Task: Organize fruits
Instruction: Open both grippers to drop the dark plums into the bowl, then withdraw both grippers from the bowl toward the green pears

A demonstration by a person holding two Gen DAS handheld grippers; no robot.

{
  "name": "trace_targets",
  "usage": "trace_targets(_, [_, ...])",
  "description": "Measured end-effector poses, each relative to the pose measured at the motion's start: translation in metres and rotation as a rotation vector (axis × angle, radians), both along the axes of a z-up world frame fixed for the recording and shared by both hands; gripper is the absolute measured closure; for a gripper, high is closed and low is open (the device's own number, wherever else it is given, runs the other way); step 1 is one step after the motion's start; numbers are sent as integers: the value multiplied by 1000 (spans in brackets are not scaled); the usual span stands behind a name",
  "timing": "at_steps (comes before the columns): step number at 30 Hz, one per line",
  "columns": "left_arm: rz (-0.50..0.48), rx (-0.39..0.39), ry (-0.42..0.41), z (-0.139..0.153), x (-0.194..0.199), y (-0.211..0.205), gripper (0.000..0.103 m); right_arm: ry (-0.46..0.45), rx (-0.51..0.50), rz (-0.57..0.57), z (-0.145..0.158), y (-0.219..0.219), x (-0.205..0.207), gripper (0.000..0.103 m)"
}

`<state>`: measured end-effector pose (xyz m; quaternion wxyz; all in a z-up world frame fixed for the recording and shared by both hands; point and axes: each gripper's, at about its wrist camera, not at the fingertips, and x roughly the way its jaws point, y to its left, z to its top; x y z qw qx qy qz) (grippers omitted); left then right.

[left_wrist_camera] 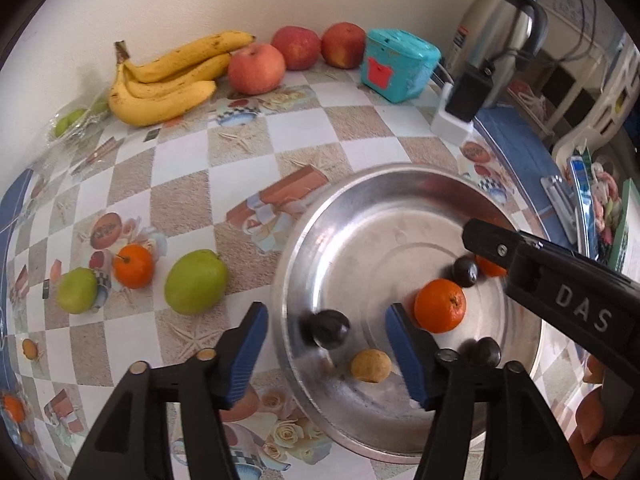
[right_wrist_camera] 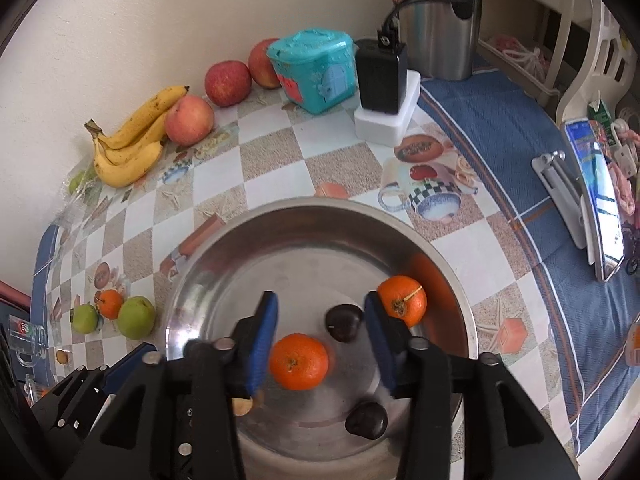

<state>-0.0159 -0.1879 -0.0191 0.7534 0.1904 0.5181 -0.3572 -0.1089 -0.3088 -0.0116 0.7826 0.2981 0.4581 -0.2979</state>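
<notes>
Right claw (right_wrist_camera: pixel 320 340) open over orange (right_wrist_camera: pixel 298 361), inside steel bowl (right_wrist_camera: pixel 280 248)

A round, shiny metal basin (right_wrist_camera: pixel 320 236), its brushed surface scuffed, is seen under both tools. Ribbed blue rubbery pads (left_wrist_camera: pixel 246 354) are fitted on matt black plastic fingers. A glossy checked tablecloth (left_wrist_camera: pixel 256 148) is spread beyond the basin, where a smooth turquoise plastic box (right_wrist_camera: pixel 314 70) and a polished steel flask (left_wrist_camera: pixel 496 20) are set.
</notes>
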Motion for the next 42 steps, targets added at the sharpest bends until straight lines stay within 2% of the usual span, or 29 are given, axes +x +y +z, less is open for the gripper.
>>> trace_targets(4, [70, -19, -2, 7, 14, 12, 23, -5, -12, 2, 7, 2, 0, 40])
trace_targets(8, [232, -21, 13, 11, 38, 36, 11, 9, -16, 4, 7, 3, 0, 34])
trace_targets(12, [323, -23, 2, 14, 56, 58, 8, 26, -11, 4, 5, 5, 1, 33])
trace_targets(28, [398, 24, -57, 23, 94, 114, 1, 34, -13, 83, 8, 30, 22, 33])
trace_targets(32, [416, 30, -54, 21, 101, 127, 0, 34, -4, 111, 4, 37, 29, 23])
trace_targets(34, [410, 51, -76, 20, 103, 130, 0, 38, -7, 125, 3, 40, 32, 23])
trace_targets(37, [409, 78, -105, 19, 108, 137, 0, 51, -29, 142, 1, 46, 37, 10])
trace_targets(42, [437, 71, -98, 19, 118, 153, 0, 33, -83, 183, 7, 55, 45, 10])
